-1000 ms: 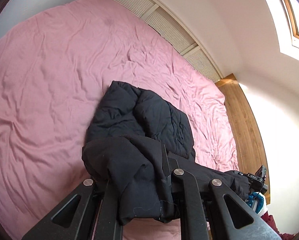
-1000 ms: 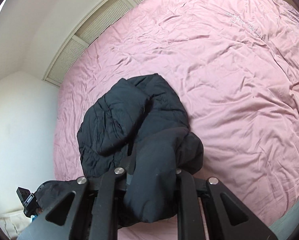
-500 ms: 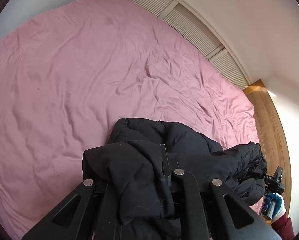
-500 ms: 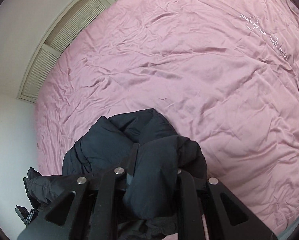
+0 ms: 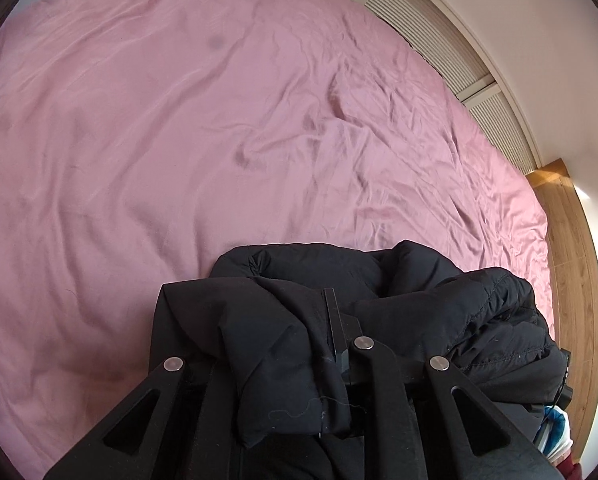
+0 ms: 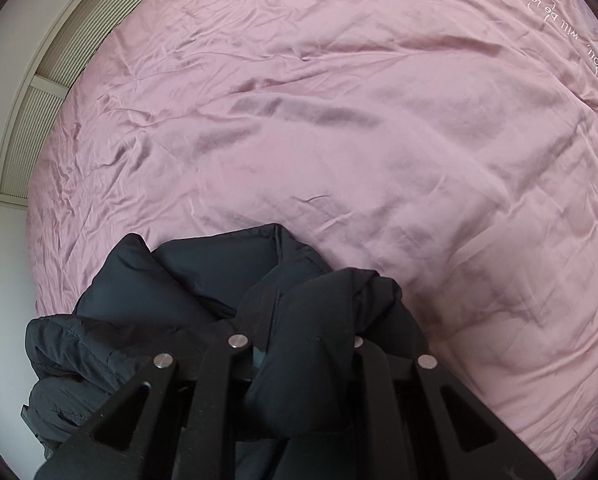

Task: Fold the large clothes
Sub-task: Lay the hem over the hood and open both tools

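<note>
A black padded jacket (image 5: 379,276) hangs bunched from both grippers over the pink bed (image 5: 179,140). My left gripper (image 5: 287,320) is shut on a fold of the jacket, which drapes over its fingers and hides the tips. My right gripper (image 6: 307,320) is shut on another fold of the jacket (image 6: 203,276), which likewise covers its fingertips. The rest of the jacket sags between and below the grippers, close to the bed's near edge.
The pink bedsheet (image 6: 379,120) is wrinkled and spreads far ahead. A slatted white panel (image 5: 459,60) runs along the far side of the bed. A wooden floor (image 5: 571,240) lies right of the bed, with blue and white items (image 5: 555,432) at the lower right.
Both grippers have lifted and pulled the jacket toward the near edge of the bed. The jacket has come off the sheet and now bunches right at the fingers, leaving more bare sheet ahead.
</note>
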{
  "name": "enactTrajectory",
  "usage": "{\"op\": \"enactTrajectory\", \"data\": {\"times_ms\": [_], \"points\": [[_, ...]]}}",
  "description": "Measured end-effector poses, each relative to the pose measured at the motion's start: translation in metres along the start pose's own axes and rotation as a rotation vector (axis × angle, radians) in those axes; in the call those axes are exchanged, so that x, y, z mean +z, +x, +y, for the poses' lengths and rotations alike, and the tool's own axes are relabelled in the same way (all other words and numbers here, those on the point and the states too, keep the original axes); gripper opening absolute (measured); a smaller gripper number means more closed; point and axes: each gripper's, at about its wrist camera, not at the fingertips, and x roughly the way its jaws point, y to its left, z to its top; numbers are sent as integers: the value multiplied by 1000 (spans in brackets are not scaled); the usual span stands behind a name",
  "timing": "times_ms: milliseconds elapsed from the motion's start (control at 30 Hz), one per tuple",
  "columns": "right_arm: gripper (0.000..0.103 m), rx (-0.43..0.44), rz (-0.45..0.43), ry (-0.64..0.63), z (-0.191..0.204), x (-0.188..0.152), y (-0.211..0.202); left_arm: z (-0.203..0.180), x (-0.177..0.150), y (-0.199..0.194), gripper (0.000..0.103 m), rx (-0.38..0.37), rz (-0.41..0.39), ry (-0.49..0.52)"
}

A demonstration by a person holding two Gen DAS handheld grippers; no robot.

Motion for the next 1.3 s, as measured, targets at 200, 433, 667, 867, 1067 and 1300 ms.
{"op": "enactTrajectory", "data": {"times_ms": [200, 433, 667, 867, 1067, 1300], "points": [[21, 53, -1, -2, -5, -1, -8, -3, 2, -16, 25, -21, 11, 4], [40, 110, -26, 1, -5, -1, -32, -8, 11, -42, 52, -79, 6, -25], [59, 171, -71, 18, -3, -2, -62, -21, 24, -66, 73, -95, -24, -49], [65, 209, -110, 16, -3, -6, -89, -24, 34, -95, 89, -87, -94, -55], [69, 231, -153, 4, -5, -13, -111, -26, 32, -122, 90, -37, -131, -15], [73, 225, -240, -41, -9, -17, -153, -25, 7, -147, 90, 13, -161, 36]]}}
